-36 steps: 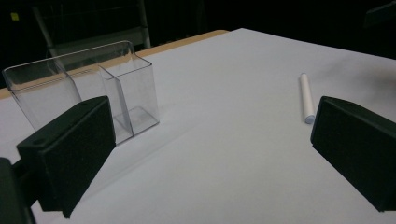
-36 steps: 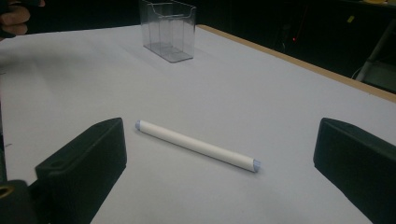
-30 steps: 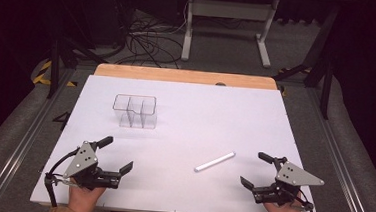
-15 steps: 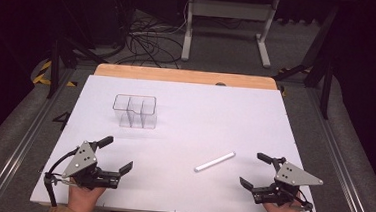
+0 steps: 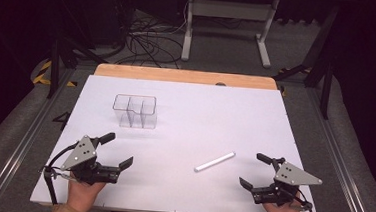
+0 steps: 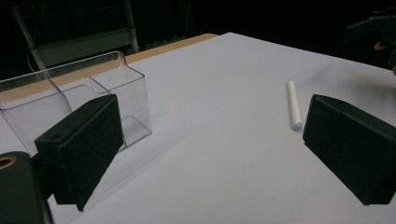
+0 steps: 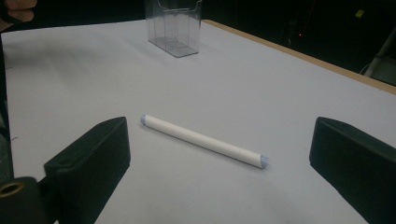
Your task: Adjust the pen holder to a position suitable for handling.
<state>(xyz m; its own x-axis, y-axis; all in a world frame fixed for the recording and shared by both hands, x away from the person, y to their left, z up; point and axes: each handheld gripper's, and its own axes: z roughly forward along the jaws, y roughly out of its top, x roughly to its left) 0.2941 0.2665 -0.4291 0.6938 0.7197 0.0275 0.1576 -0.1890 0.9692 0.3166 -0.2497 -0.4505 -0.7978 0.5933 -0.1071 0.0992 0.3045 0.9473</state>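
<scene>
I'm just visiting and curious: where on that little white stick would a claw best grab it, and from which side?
Probably around its middle, coming from above with the jaws crossing its length. The white stick lies flat and slanted on the white table, with open surface all around it. The right claw, jaws open, is the nearer one, and in the right gripper view the stick lies ahead of its jaws.

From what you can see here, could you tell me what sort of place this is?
Probably a lab or recording workspace: a white-covered table bears just a clear compartment holder and a white stick, with loose cables on the dark floor behind.
</scene>
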